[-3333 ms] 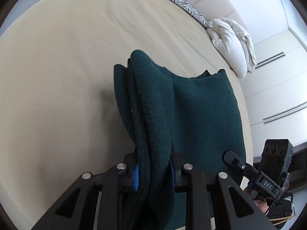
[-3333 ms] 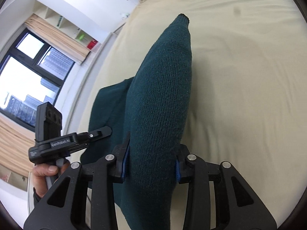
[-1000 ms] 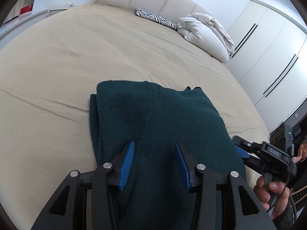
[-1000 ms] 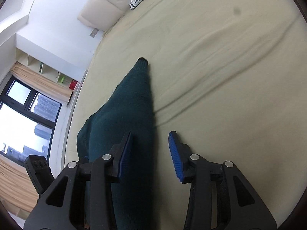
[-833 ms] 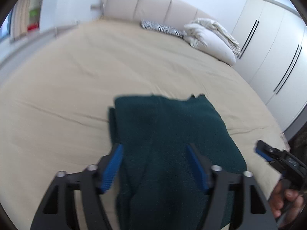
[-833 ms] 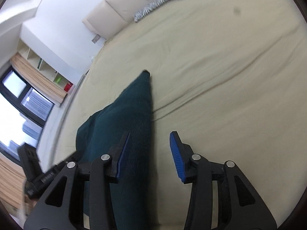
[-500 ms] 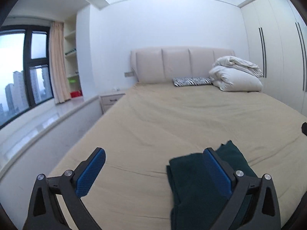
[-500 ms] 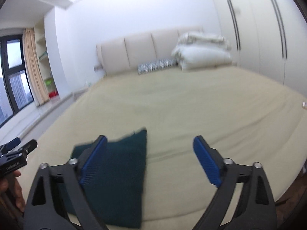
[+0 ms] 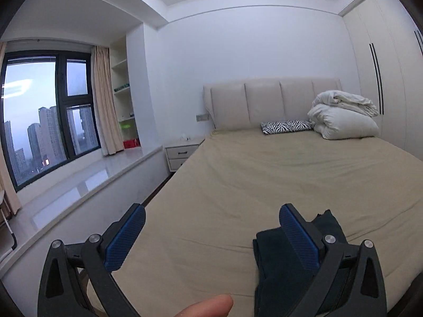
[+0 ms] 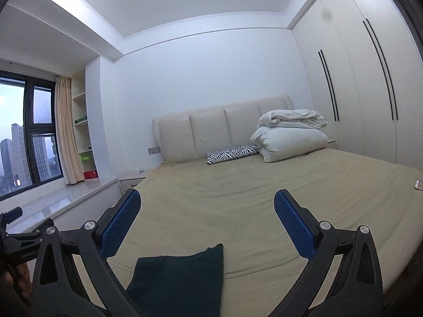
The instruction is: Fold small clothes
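Note:
A dark green knit garment [image 10: 182, 280] lies folded into a flat rectangle near the foot edge of the beige bed [image 10: 251, 190]. In the left wrist view it [image 9: 275, 264] shows at the lower right, partly behind the right finger. My left gripper [image 9: 211, 235] is wide open and empty, raised above and behind the bed's foot. My right gripper [image 10: 207, 219] is wide open and empty, held above and behind the garment. The left gripper body [image 10: 21, 235] shows at the left edge of the right wrist view.
A zebra-print pillow [image 10: 232, 153] and a rolled white duvet [image 10: 290, 137] sit by the headboard. A small object [image 10: 418, 185] lies at the bed's right edge. A nightstand [image 9: 182, 155] and window ledge [image 9: 87, 185] run left; wardrobes [image 10: 370, 92] stand right.
Both grippers let go of the folded garment, opened wide and drew back and up from the bed; the views now look level across the room. The garment stays flat.

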A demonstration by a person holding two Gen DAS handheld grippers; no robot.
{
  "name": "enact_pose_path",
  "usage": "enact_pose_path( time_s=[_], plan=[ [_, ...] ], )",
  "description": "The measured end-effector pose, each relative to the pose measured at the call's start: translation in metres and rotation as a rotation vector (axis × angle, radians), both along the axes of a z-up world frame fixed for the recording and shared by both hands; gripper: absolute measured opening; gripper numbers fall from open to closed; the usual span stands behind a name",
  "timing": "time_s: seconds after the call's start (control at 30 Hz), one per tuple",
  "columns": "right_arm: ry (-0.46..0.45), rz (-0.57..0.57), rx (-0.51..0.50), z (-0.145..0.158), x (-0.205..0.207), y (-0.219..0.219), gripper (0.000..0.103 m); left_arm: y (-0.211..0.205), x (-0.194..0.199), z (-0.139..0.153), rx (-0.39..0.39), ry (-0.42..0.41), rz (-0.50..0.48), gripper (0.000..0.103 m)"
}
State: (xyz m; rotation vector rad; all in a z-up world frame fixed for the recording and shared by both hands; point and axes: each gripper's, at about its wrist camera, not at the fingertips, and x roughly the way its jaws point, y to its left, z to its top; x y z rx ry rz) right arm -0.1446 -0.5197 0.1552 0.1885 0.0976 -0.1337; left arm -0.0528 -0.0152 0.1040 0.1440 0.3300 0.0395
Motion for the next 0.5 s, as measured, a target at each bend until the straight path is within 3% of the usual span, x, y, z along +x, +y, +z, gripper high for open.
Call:
enact_pose_path(
  time_s=[0.2,0.33,0.5],
  plan=[
    [0.139,0.028,0.009,-0.030,0.012,0.005,0.103,-0.004,0.029,-0.048,-0.049,0.231,-0.034,0.103],
    [0.299,0.011,0.000,-0.087,0.045,0.005,0.103,-0.016,0.041,-0.085,-0.008,0.358,-0.047,0.103],
    [0.495,0.032,0.034,-0.140,0.084,0.009,0.103,-0.022,0.041,-0.110,-0.014,0.463,-0.059,0.103]
  ],
)
